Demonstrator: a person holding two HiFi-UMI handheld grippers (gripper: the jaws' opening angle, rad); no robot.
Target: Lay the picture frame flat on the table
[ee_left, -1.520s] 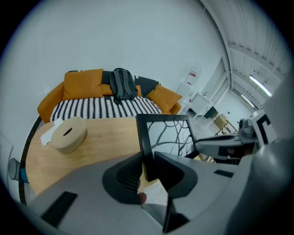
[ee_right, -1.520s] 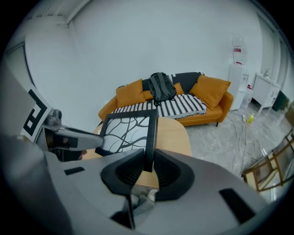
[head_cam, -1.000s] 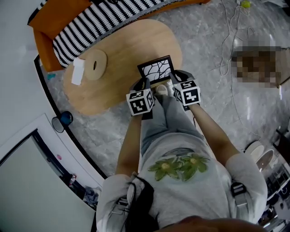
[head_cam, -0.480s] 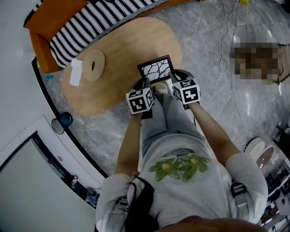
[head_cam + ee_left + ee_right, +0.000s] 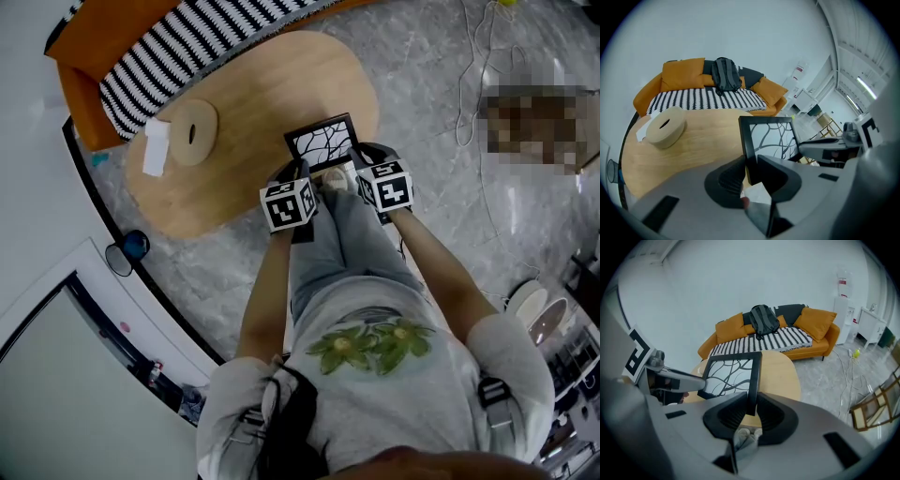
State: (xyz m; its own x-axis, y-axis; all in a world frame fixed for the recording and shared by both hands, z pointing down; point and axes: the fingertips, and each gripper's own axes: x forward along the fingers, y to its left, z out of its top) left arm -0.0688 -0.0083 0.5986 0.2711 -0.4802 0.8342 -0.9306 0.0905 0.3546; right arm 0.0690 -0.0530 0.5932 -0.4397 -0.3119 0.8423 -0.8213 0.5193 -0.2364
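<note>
1. Grey marbled floor [image 5: 422, 131] surrounds an oval bench [image 5: 253, 94] of pale wood. The bench has visible grain, a smooth top and rounded ends.
2. Containers: one low, round, tan box [image 5: 194, 133] sits on the far-left part of the bench, with a dark slot in its top. Its contents cannot be seen. A white slip of paper [image 5: 155, 148] lies flat just beside it.
3. Picture frame [image 5: 323, 142]: rectangular, with a thin black rim around a white sheet printed with black branching lines. It is over the near end of the bench, close to the person, and stands tilted rather than flat. Whether its lower edge touches the wood cannot be told.
4. Left tool [image 5: 751, 161]: its dark ribbed pads are clamped on the frame's left rim, low down.
5. Right tool [image 5: 751, 404]: its pads are clamped on the right rim in the same way, so the frame is held between the two tools.
6. Behind the bench is an orange sofa [image 5: 820, 329] with a black-and-white striped cover [image 5: 759, 345] over the seat. A dark backpack [image 5: 763, 319] leans against the backrest.
7. Thin pale cables [image 5: 473, 66] trail in loops across the floor to the right of the bench.
</note>
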